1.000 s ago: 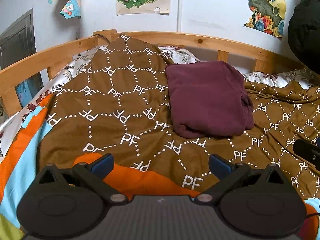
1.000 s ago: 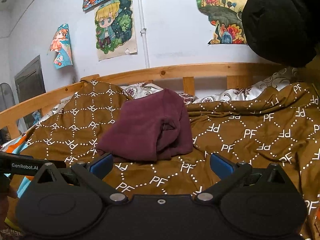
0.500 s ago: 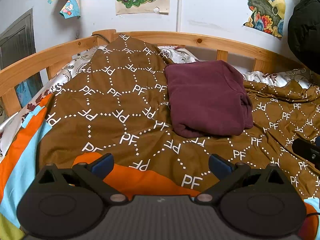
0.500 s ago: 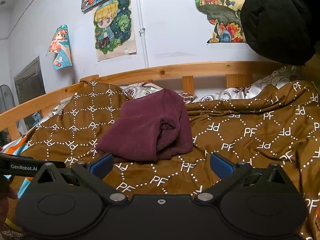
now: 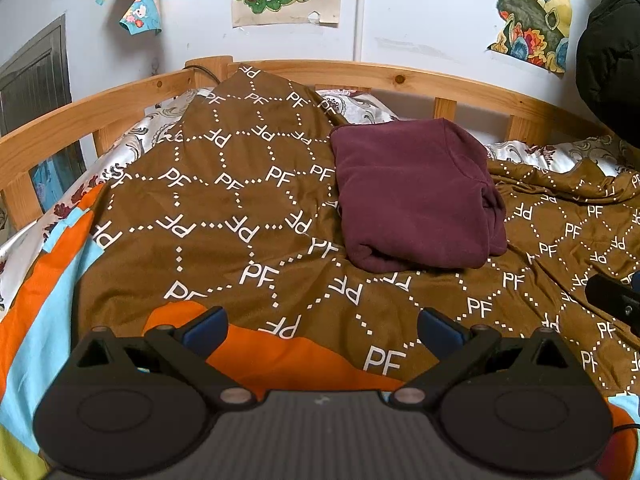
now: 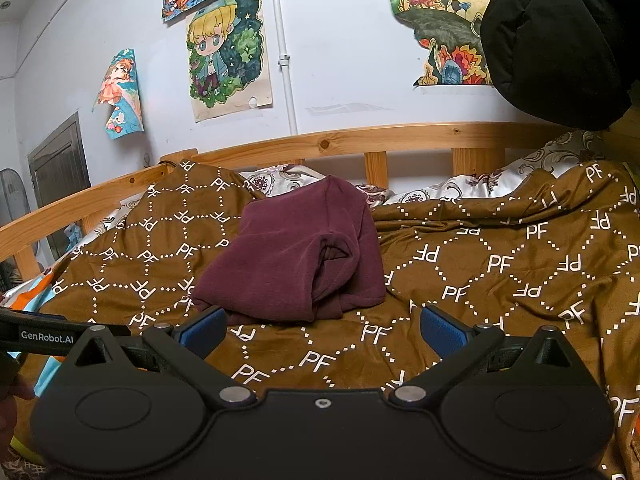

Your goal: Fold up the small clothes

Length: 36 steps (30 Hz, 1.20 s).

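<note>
Maroon sweatshirt [image 5: 416, 196] lies folded into a compact bundle on the brown PF-print duvet [image 5: 240, 216], toward the far side of the bed, near the wooden bed rail [image 5: 400, 80]. From the right wrist view the same bundle [image 6: 296, 260] shows a rolled opening in its near-right edge. Left gripper [image 5: 322, 330]: jaws spread wide, nothing between the blue pads [image 5: 206, 330], hovering over the near end of the duvet where an orange patch [image 5: 296, 360] shows; well apart from the sweatshirt. Right gripper [image 6: 322, 330]: jaws also wide, empty, its left pad [image 6: 202, 330] overlaps the bundle's near edge in the picture; contact can't be told. Left gripper's body labelled GenRobot.AI [image 6: 44, 334] pokes in at the left edge of the right view. Black puffy jacket [image 6: 560, 40] hangs upper right against the wall, drawings [image 6: 228, 52] taped up behind the bed.
</note>
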Each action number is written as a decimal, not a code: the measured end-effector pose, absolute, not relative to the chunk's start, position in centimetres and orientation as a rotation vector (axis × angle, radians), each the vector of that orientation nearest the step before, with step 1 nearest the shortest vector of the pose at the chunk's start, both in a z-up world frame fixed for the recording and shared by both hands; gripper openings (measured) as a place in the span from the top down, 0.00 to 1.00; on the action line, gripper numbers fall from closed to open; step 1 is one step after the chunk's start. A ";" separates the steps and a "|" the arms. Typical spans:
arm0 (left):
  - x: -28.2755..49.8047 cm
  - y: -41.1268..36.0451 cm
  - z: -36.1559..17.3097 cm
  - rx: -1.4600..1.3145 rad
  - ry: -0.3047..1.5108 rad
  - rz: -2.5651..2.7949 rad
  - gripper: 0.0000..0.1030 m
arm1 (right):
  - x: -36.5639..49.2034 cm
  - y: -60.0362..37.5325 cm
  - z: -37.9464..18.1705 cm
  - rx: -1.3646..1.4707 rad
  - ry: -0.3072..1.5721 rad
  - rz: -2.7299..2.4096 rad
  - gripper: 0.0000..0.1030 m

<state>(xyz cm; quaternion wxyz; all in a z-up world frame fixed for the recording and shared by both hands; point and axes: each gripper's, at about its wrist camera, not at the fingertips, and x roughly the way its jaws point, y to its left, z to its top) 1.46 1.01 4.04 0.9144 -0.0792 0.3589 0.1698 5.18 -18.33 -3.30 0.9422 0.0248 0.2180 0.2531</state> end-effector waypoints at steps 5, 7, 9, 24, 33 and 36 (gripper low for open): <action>1.4 1.1 4.0 -0.160 0.740 0.347 0.00 | 5.2 -18.4 -3.3 0.051 0.445 0.516 0.01; 1.5 1.0 4.0 -0.161 0.740 0.347 0.01 | 5.2 -18.4 -3.3 0.051 0.446 0.516 0.01; 1.5 1.1 4.0 -0.162 0.741 0.346 0.01 | 5.2 -18.4 -3.3 0.051 0.445 0.517 0.01; 1.4 0.9 4.0 -0.163 0.741 0.348 0.01 | 5.2 -18.4 -3.3 0.052 0.446 0.517 0.01; 1.4 1.0 3.8 -0.163 0.747 0.342 0.01 | 5.3 -18.4 -3.3 0.052 0.447 0.517 0.01; 1.5 1.0 3.8 -0.163 0.747 0.342 0.01 | 5.2 -18.4 -3.3 0.053 0.447 0.517 0.01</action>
